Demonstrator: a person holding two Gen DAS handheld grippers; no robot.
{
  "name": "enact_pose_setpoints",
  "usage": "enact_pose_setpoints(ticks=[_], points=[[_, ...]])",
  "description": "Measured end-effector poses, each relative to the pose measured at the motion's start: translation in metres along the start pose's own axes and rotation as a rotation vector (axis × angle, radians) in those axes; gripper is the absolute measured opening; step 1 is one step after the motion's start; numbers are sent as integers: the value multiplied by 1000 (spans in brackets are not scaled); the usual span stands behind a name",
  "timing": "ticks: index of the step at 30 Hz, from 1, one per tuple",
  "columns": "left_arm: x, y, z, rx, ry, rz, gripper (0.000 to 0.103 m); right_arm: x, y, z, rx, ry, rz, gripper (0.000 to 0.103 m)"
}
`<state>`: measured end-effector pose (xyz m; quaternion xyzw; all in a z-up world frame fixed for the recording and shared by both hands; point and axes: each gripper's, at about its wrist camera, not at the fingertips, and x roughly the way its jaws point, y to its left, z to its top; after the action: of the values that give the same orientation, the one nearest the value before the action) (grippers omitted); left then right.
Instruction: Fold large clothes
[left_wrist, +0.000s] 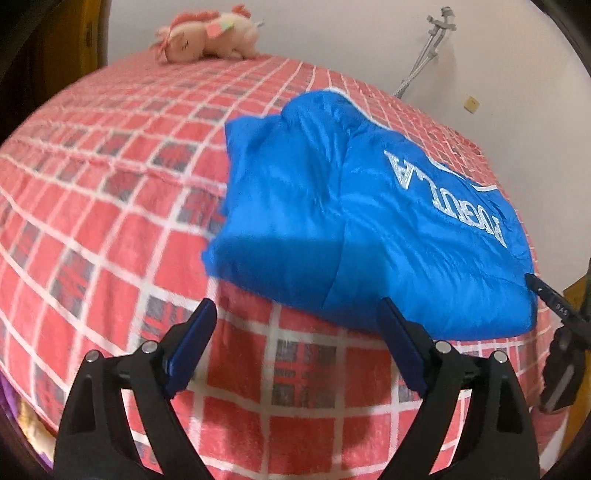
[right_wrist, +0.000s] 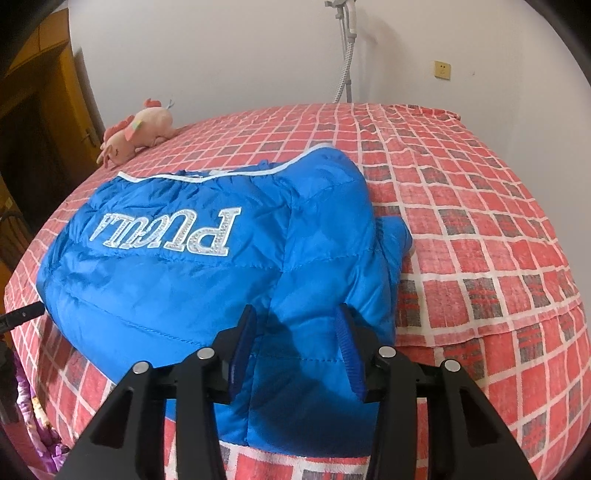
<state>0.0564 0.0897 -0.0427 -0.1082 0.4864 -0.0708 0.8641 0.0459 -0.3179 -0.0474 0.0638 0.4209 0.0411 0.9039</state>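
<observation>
A blue puffer jacket (left_wrist: 351, 206) with silver lettering lies folded into a compact bundle on a red checked bed (left_wrist: 92, 184). My left gripper (left_wrist: 295, 317) is open and empty, hovering just short of the jacket's near edge. In the right wrist view the jacket (right_wrist: 184, 273) fills the middle, lettering upside down. My right gripper (right_wrist: 293, 325) is open, with its blue pads either side of the jacket's near fold; whether they touch the cloth I cannot tell. The right gripper's body also shows at the right edge of the left wrist view (left_wrist: 565, 354).
A pink plush toy (left_wrist: 207, 35) lies at the far edge of the bed, also in the right wrist view (right_wrist: 136, 129). A garment steamer pole (right_wrist: 347, 51) stands against the white wall. A wooden door (right_wrist: 40, 122) is at the left.
</observation>
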Motion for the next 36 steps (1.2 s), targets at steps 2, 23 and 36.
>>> enact_pose_setpoints(ticks=[2,23,36], points=[[7,4,2,-23,14,-34,87,2,-1,0,-5,1,3,45],[50,41,54,-261,1,-273,89,11,-3,1,0,15,18,48],[73,34,93,-100,20,-196,81,19,-1,5,33,56,11,48]])
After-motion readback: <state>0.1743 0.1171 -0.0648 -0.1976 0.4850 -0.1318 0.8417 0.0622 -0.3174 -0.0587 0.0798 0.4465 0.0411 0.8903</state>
